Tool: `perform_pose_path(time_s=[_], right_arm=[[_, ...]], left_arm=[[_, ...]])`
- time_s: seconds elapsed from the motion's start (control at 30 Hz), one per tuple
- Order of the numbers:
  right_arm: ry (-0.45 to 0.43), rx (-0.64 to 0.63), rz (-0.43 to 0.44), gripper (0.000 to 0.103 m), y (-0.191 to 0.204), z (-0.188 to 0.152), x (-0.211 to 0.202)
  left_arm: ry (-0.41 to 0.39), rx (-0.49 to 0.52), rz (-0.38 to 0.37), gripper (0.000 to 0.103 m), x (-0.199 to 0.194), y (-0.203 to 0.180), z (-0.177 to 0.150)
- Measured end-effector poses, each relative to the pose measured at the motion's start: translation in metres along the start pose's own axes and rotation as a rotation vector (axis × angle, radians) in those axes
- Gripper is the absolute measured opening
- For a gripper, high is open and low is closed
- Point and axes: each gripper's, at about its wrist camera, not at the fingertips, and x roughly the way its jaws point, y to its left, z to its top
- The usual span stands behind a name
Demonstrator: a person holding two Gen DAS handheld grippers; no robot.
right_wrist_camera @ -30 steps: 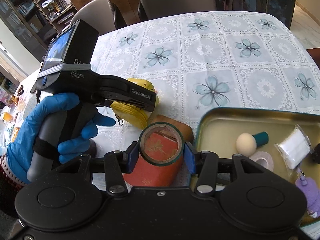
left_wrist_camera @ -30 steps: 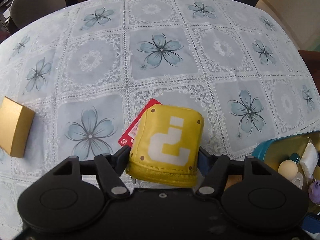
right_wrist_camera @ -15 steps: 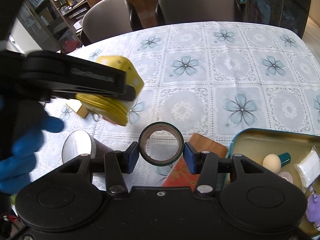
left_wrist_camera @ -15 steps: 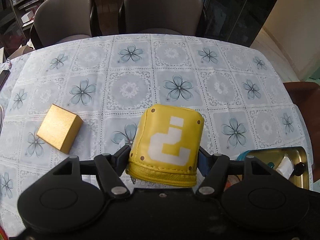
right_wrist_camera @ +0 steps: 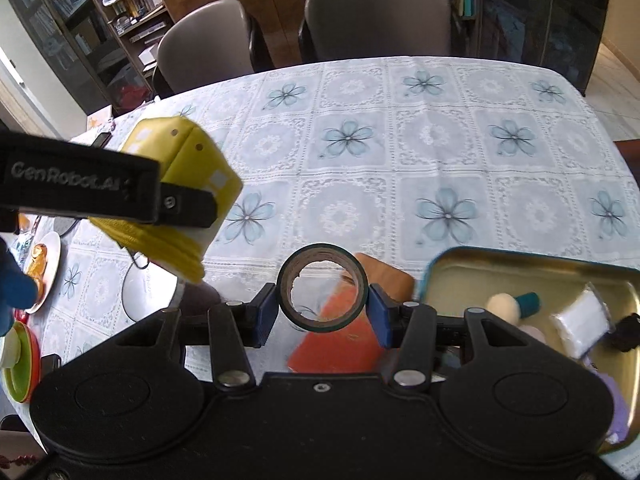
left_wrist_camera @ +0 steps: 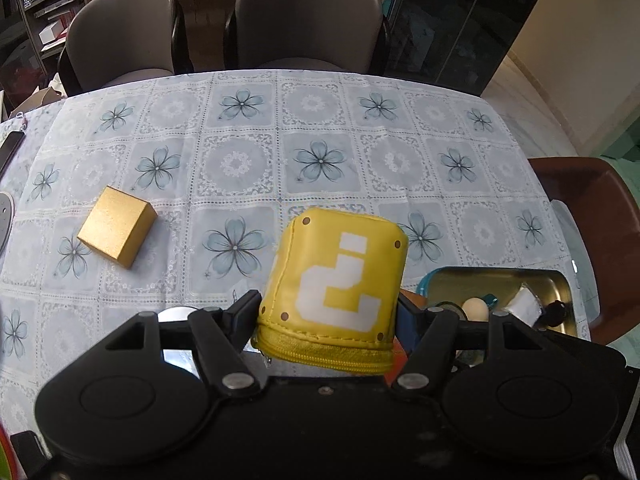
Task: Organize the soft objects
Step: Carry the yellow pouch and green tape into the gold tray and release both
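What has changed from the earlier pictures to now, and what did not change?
The left claw has lifted the yellow pouch off the tablecloth, high above it. The right claw has raised the tape roll too. Nothing was taken or let go: both grips stayed shut. The gold box and the tin tray stayed in place.

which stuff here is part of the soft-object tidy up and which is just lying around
In the job:
yellow question-block pouch, clamped in the left gripper
tape roll, clamped in the right gripper
tin tray holding small items

Just lying about:
gold box
red booklet
plates
chairs
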Motion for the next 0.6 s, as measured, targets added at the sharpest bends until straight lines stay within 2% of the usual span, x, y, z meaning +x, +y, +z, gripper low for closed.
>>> perform_pose_path(time_s=[0.33,0.47,0.6], right_arm=[[-0.035,0.075,-0.092,0.049,-0.089,-0.024,-0.057],[-0.042,0.119,-0.133,0.049,-0.126,-0.034,-0.074],[-0.041,0.141,-0.185,0.049,-0.155,-0.046,-0.084]], left_arm=[[0.015,0.064,-0.130,0.065,-0.017,-0.109,-0.028],[0.035,0.098,-0.162,0.065,-0.008,-0.155,-0.038],[0.095,0.095,-0.202,0.065,0.013,-0.190,-0.047]])
